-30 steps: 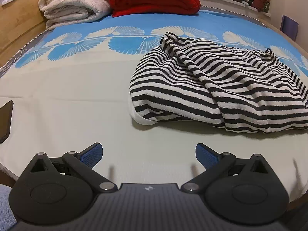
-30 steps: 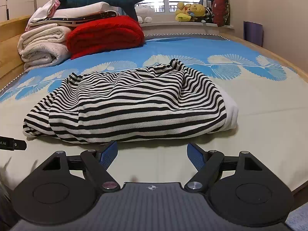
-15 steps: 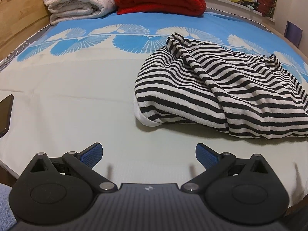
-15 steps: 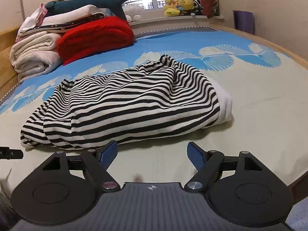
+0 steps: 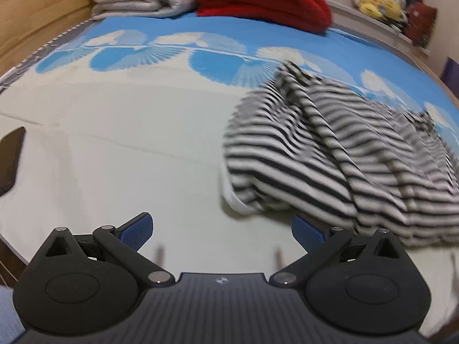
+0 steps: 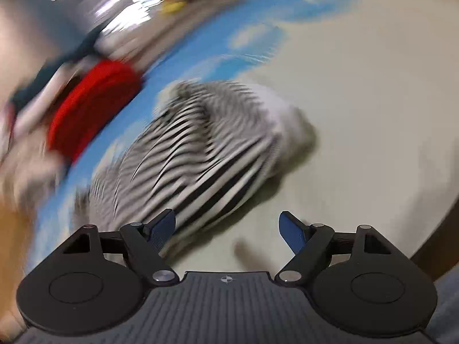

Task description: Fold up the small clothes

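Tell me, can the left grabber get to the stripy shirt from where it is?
Probably yes. The left gripper is open and holds nothing, and the striped garment lies just ahead on the bed sheet, toward the right finger. Only bare sheet lies between them.

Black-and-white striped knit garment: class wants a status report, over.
Left gripper open, empty. Right gripper open, empty. Black-and-white striped knit garment crumpled on bed sheet, unfolded, ungripped. Nothing in the way.
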